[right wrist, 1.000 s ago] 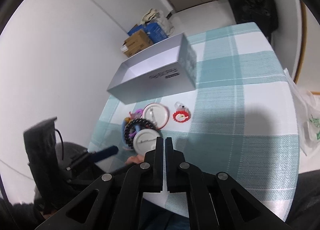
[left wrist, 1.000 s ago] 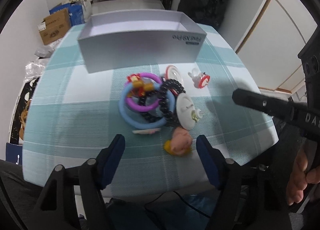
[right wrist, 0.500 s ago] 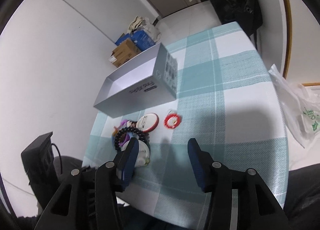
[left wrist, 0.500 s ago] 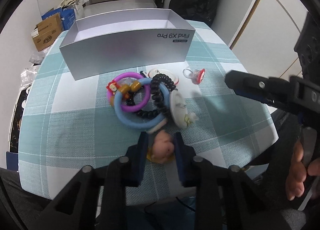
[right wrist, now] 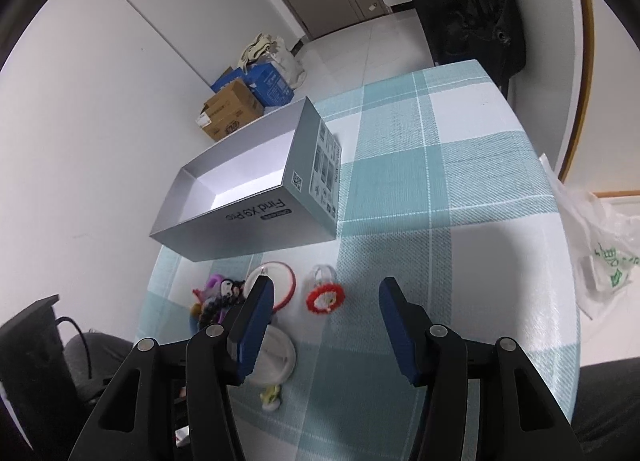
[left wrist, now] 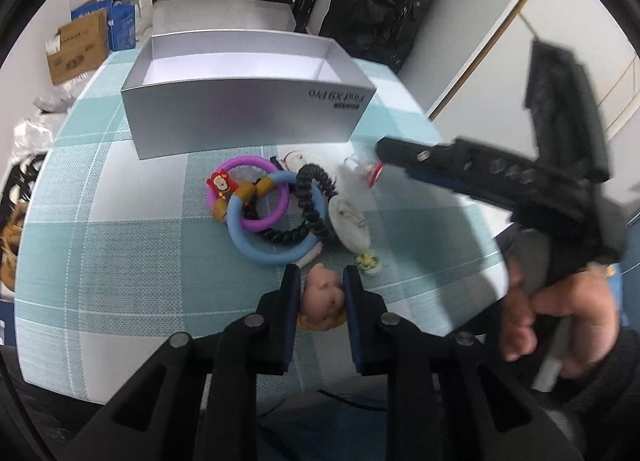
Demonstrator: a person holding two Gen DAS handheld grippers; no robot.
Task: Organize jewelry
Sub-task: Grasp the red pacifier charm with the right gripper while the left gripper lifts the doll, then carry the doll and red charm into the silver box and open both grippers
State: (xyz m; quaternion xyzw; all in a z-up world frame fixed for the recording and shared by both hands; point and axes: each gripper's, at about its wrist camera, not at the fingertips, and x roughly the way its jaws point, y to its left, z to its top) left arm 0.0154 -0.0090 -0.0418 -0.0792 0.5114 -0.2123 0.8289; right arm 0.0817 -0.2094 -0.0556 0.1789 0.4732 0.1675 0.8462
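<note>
A pile of trinkets lies on the checked tablecloth (left wrist: 120, 261): a blue ring (left wrist: 256, 253), a purple ring (left wrist: 276, 217) with a red bear charm, a black coil band (left wrist: 316, 197) and a white round piece (left wrist: 348, 221). My left gripper (left wrist: 322, 271) is closing, its pads pressed on a pink figurine (left wrist: 323, 297) at the pile's near edge. My right gripper (right wrist: 326, 283) is opening with nothing between its fingers. It hovers just short of a red-rimmed ring (right wrist: 326, 297). A red-edged white disc (right wrist: 288, 281) lies left of that ring.
An open silver box (left wrist: 248, 121) stands behind the pile. A small yellow flower charm (left wrist: 368, 261) lies beside the white piece. Cardboard boxes (right wrist: 228, 113) and a black bag (left wrist: 384, 1) are on the floor past the table. A plastic bag (right wrist: 600, 245) hangs off the right edge.
The left jaws came together from wide apart onto the pink figurine. The right jaws went from shut to apart, and that gripper moved in over the table toward the pile.
</note>
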